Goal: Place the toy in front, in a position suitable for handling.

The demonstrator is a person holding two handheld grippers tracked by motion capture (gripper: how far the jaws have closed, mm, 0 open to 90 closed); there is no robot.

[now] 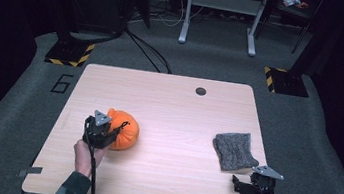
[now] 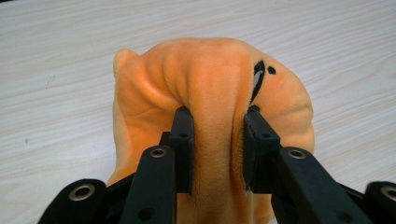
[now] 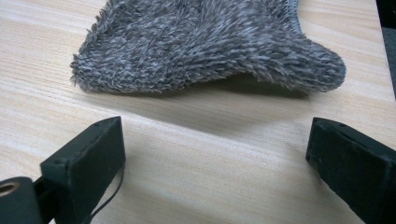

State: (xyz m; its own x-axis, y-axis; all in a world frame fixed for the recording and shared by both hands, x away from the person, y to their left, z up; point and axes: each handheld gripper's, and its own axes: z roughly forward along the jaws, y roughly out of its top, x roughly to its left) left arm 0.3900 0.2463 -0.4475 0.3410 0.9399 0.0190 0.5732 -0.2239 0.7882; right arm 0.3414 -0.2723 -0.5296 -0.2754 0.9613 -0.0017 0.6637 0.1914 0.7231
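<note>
Left gripper [image 2: 217,140] clamped on a fold of the orange plush toy [image 2: 210,93], resting left of centre on the wooden surface [image 1: 177,118]. Right gripper [image 3: 215,154] wide open, holding nothing, just short of the grey fuzzy cloth [image 3: 205,42] near the right edge.

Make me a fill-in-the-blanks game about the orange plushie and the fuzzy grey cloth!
1. The left gripper has its jaws shut on the ____ plush toy.
2. The right gripper has its jaws ____, with nothing between them.
3. The fuzzy cloth in front of the right gripper is ____ in colour.
4. Both things lie on a wooden ____.

Missing words: orange; open; grey; table
</note>
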